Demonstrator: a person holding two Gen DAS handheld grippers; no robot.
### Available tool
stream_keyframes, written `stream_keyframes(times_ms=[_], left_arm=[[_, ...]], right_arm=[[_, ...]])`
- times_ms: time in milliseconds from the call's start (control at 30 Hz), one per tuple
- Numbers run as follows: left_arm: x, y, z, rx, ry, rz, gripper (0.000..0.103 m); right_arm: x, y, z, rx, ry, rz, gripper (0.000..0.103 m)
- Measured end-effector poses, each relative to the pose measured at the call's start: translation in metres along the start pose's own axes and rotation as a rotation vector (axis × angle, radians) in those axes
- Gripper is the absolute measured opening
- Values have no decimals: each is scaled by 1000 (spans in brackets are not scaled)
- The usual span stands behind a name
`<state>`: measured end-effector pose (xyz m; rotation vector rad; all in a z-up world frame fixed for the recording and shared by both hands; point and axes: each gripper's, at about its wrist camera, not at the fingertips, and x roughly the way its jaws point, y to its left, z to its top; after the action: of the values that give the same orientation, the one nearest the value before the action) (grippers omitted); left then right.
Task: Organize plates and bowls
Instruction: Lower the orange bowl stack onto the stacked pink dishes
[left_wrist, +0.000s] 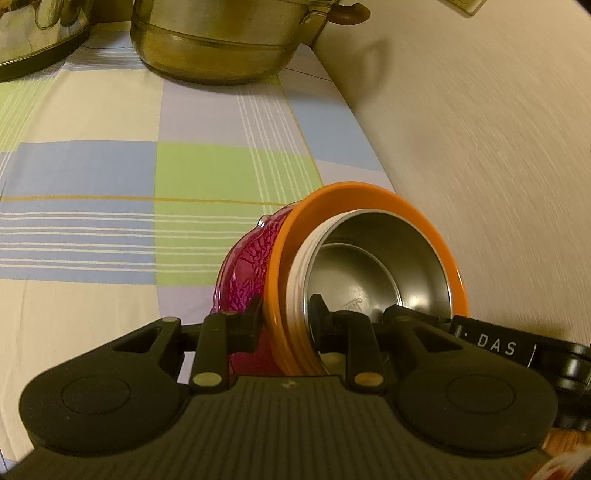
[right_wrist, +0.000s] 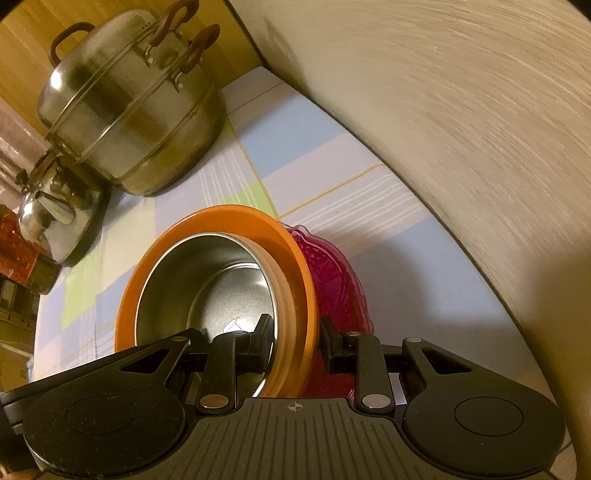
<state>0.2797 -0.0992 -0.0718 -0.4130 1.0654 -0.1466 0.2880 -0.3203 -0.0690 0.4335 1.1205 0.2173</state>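
Observation:
A nested stack of bowls hangs between my two grippers over the checked tablecloth (left_wrist: 110, 166). A steel bowl (left_wrist: 369, 266) sits innermost, in cream rims, inside an orange bowl (left_wrist: 354, 195), with a magenta patterned glass dish (left_wrist: 247, 266) outermost. My left gripper (left_wrist: 286, 314) is shut on the stack's rim, one finger inside the steel bowl and one on the magenta dish. From the opposite side my right gripper (right_wrist: 295, 332) is shut on the same stack: steel bowl (right_wrist: 207, 280), orange bowl (right_wrist: 221, 218), magenta dish (right_wrist: 332, 280). The stack's underside is hidden.
A large lidded steel steamer pot (right_wrist: 129, 110) stands at the back of the table, also in the left wrist view (left_wrist: 214, 48). A steel kettle (right_wrist: 55, 210) sits beside it. A pale textured wall (left_wrist: 480, 147) runs close along the table's right edge.

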Motion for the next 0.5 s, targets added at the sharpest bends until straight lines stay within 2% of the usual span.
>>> stream_keyframes(times_ms=[500], left_arm=[[2, -2, 5, -16, 19, 11, 23]], right_arm=[[5, -1, 6, 24, 30, 5, 27]])
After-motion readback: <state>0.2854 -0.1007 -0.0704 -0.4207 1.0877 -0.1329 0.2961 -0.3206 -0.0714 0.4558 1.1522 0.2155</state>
